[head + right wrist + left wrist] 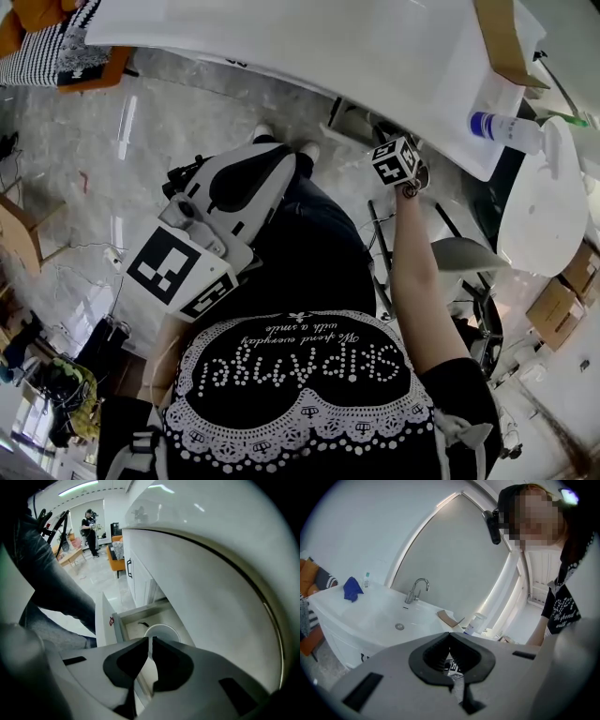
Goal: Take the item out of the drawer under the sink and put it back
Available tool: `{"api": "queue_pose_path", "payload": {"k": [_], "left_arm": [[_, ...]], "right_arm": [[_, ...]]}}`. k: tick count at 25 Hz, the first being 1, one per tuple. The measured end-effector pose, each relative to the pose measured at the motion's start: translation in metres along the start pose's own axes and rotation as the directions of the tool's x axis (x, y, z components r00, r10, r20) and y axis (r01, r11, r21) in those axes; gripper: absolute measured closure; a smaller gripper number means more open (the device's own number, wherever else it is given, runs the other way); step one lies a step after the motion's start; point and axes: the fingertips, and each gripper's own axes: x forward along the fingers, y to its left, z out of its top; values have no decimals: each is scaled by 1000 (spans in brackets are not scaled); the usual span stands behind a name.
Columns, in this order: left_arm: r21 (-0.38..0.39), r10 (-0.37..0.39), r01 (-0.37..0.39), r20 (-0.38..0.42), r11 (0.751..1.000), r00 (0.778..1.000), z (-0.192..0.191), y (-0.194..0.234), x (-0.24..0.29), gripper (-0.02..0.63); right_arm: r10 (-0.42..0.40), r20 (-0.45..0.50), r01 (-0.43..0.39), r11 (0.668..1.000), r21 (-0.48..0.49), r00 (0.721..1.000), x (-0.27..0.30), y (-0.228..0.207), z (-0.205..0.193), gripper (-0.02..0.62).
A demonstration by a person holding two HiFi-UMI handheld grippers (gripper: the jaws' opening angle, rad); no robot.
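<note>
The drawer (123, 620) under the sink stands pulled open, its white front (104, 620) toward the person's legs. A white round bowl (159, 631) lies inside it. My right gripper (151, 640) points steeply down over the drawer, just above the bowl, its jaws shut with nothing between them. In the head view its marker cube (396, 161) sits at the counter's edge on the outstretched arm. My left gripper (450, 633) is shut and empty, held back near the person's lap (267, 169) and facing the sink basin (389, 616).
On the white counter (375, 56) stand a bottle with a blue label (502, 127) and a piece of cardboard (502, 37). A faucet (417, 588) and a blue cloth (351, 588) are by the basin. An orange chair (115, 557) and a person (89, 531) are farther off.
</note>
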Motion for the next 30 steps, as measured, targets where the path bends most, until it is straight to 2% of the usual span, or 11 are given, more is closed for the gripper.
{"api": "queue_pose_path", "payload": {"k": [13,22,30], "left_arm": [[70,-87,89,-21,994,996,-2,-18,-5,601],[98,-103,104,-18,990,994,-3,-25,-10,601],[107,-130,128,6,986,992,1,-31,-5,601]], "right_arm": [[-82,122,66,989,132,989,-34,-1,19,572],[-127,246,65,967,245,961,-74,3,38,578],[-157,328,67,961,269,931,-109,8,46,578]]}}
